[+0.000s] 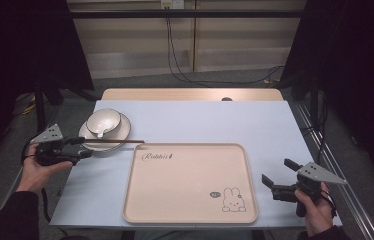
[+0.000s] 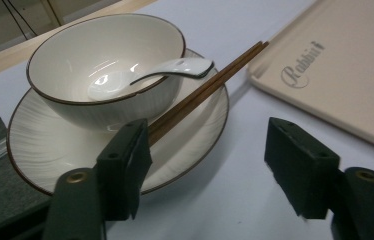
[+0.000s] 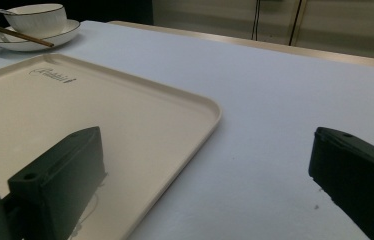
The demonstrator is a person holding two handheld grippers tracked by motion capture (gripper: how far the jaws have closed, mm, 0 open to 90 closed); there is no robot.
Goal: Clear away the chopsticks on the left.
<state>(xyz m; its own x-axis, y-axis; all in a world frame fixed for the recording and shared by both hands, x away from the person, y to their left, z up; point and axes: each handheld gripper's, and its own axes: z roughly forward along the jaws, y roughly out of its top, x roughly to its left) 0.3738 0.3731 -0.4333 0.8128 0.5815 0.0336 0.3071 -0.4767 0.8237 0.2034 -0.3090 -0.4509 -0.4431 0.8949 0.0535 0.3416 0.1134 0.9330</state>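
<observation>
Left gripper view: chopsticks on plate, touching left jaw.

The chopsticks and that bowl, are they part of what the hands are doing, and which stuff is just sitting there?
In the job:
- brown wooden chopsticks, left gripper at their near end
- white ribbed plate under them

Just there:
- white bowl with dark rim
- white ceramic spoon
- beige rabbit tray
- right gripper, waiting open
</observation>
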